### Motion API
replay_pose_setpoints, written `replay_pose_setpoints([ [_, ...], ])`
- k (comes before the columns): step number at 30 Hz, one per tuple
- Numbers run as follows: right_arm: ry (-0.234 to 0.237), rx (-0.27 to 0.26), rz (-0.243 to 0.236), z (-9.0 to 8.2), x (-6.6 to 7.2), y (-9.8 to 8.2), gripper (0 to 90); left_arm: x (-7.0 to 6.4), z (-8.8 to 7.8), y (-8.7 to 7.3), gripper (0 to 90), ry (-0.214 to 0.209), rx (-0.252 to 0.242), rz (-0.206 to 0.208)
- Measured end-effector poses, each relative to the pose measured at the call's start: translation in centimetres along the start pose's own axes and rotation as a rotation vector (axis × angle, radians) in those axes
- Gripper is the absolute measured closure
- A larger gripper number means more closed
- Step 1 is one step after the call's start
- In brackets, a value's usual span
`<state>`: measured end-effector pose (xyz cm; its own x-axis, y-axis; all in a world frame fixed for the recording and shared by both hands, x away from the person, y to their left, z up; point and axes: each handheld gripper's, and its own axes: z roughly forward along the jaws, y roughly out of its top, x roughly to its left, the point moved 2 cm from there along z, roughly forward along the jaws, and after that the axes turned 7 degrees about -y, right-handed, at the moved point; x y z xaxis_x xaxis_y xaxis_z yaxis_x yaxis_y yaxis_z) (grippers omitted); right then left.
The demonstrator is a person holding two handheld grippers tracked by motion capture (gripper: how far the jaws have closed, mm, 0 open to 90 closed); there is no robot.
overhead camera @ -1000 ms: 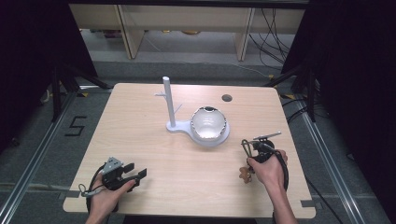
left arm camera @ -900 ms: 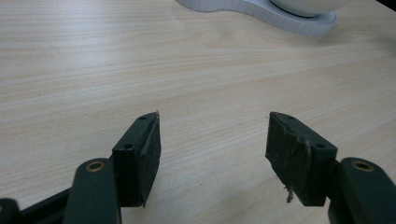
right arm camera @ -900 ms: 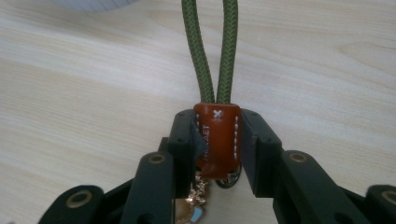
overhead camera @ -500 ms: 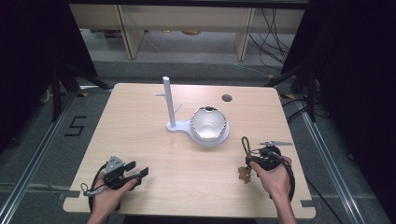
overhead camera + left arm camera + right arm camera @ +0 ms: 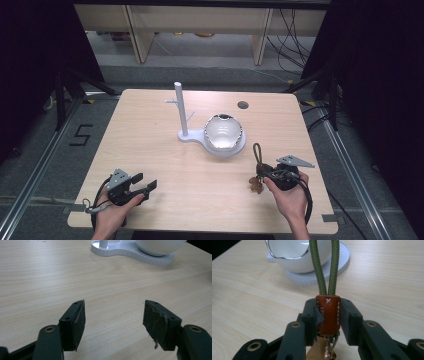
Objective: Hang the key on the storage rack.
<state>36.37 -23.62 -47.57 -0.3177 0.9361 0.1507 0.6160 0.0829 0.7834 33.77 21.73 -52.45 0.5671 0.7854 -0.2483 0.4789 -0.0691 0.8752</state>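
Right gripper [image 5: 261, 176] nearer table edge [image 5: 320, 227], keychain [image 5: 328, 313] clamped

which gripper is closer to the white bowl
Right. The right gripper, shut on a keychain, sits just in front of the white bowl, slightly to its right. The left gripper stands open, farther off by the table's near left edge.

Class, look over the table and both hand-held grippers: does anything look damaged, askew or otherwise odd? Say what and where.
Yes: the pad on one jaw of the left hand-held gripper is chipped and frayed at its edge, with a loose shred hanging down. The bowl on the white stand sits tilted, not level. The right hand-held gripper clamps a keyring squarely.
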Motion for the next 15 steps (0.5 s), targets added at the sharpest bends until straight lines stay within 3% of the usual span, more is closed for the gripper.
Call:
replay_pose_setpoints([
  [4,0.018,-0.060,-0.008,-0.05,0.25,-0.31,68.6,0.09,-0.05,0.02,33.8,0.016,0.006,-0.003],
  [5,0.014,-0.050,0.035,-0.22,0.64,-0.45,68.6,0.02,0.06,-0.05,33.8,0.011,-0.002,-0.023],
  [6,0.032,-0.072,-0.010,-0.19,0.28,-0.44,68.6,0.01,0.12,-0.05,33.8,0.010,-0.002,-0.023],
  [7,0.021,-0.096,-0.019,-0.06,0.23,-0.52,68.6,0.05,0.17,0.02,33.8,0.010,0.001,-0.008],
  [8,0.041,-0.080,0.046,-0.38,0.80,-0.67,68.6,0.07,0.20,0.04,33.8,0.009,0.002,0.000],
  [9,0.040,-0.111,-0.004,-0.20,0.44,-0.66,68.6,0.13,0.21,0.09,33.8,0.006,0.004,0.017],
  [10,0.031,-0.124,-0.016,-0.18,0.41,-0.68,68.6,-0.05,0.24,0.07,33.8,0.013,0.002,-0.003],
  [11,0.051,-0.132,-0.007,-0.20,0.59,-0.74,68.6,-0.08,0.20,0.10,33.8,0.016,0.004,0.001],
  [14,0.044,-0.158,-0.027,-0.28,0.61,-0.75,68.6,-0.07,0.20,0.16,33.6,0.008,-0.008,0.010],
  [15,0.056,-0.166,-0.012,-0.37,0.83,-0.76,68.6,-0.02,0.18,0.18,33.5,0.005,-0.009,0.018],
])
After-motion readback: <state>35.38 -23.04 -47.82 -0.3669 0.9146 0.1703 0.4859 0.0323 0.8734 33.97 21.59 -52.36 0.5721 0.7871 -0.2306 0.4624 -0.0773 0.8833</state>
